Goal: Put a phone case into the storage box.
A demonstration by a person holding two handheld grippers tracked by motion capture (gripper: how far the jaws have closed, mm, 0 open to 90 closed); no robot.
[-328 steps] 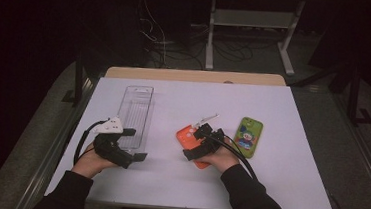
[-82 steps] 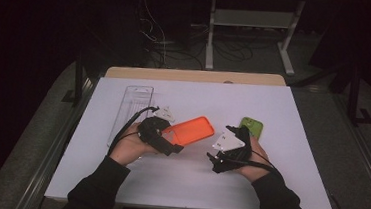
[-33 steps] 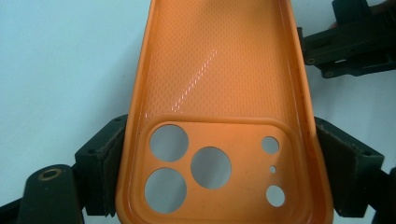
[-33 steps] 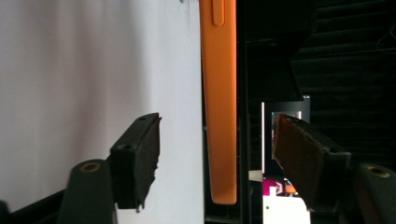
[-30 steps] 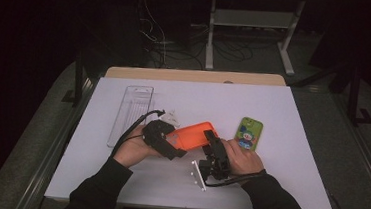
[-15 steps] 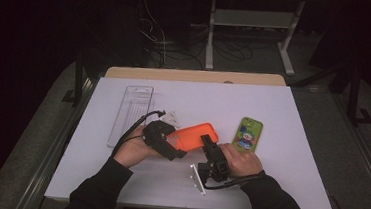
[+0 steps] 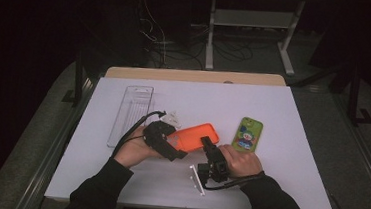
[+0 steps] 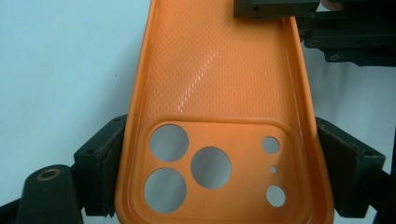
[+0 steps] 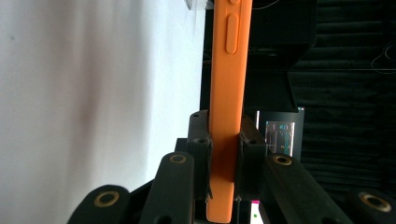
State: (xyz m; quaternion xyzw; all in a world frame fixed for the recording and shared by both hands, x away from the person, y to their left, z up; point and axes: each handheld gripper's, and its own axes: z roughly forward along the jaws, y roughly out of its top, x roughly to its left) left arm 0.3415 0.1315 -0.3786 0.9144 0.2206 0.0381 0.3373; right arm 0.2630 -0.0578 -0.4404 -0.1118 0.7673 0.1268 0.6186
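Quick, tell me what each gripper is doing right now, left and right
Left gripper: closed across the width of the orange phone case, at its camera-cutout end.
Right gripper: jaws have just been closing, now clamped on the same case's edge.

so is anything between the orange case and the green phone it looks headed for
Nothing visible lies on the bare white table between the orange case and the green phone. Both grippers are already on the case: the left gripper clamps its camera end, the right gripper pinches its edge.
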